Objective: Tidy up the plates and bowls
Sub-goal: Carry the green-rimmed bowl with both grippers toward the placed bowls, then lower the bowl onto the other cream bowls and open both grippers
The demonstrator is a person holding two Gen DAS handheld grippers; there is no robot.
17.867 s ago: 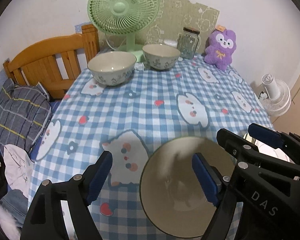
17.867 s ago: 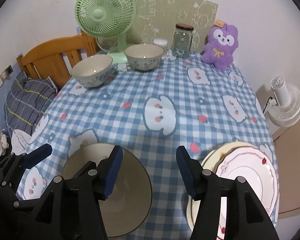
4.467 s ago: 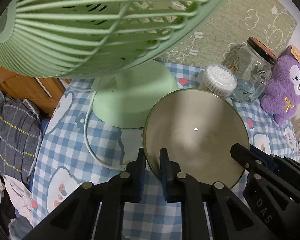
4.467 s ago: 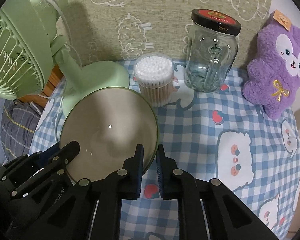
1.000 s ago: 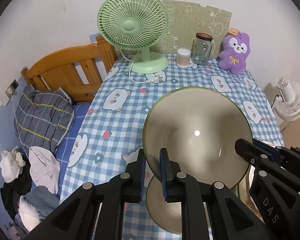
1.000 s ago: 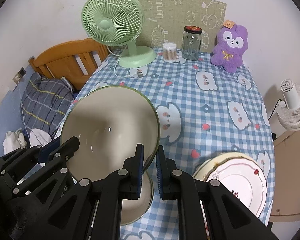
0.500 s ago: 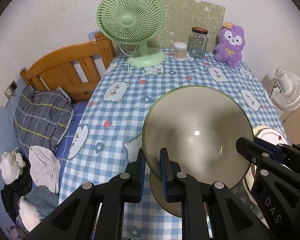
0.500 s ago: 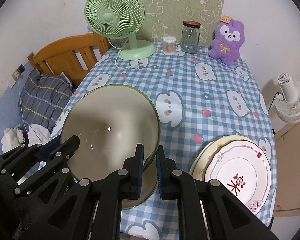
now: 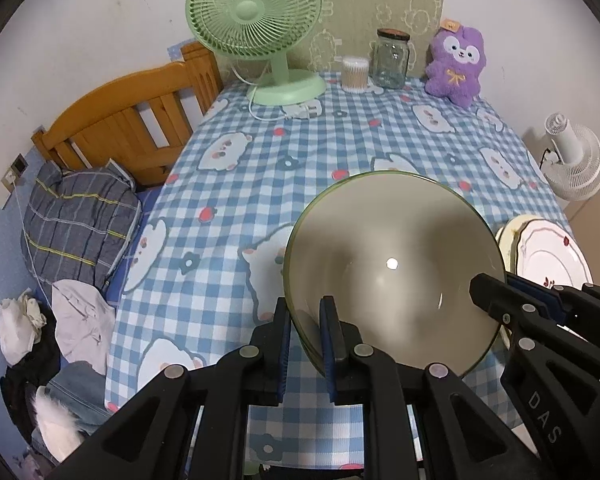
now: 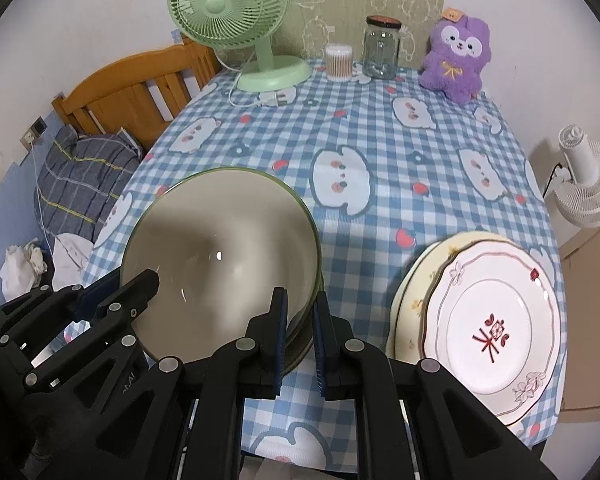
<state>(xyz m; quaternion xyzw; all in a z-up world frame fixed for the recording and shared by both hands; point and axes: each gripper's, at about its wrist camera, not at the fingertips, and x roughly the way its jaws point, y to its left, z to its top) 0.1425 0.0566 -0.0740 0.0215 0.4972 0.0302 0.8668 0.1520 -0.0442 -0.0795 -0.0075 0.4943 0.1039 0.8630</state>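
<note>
Beige bowl [image 9: 392, 264] pinched at opposite rim edges, left gripper [image 9: 304, 334] and right gripper [image 10: 300, 330] both clamped shut on it; hung directly over lower bowl [image 10: 300, 346], just left of plates [image 10: 496, 320].

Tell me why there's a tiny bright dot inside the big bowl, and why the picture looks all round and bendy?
Left wrist view: the dot in the bowl is glare, most likely a lamp reflecting off the glaze. Right wrist view: the same glint sits on the bowl. Both views: the fisheye lens curves the table edges and darkens the corners.
</note>
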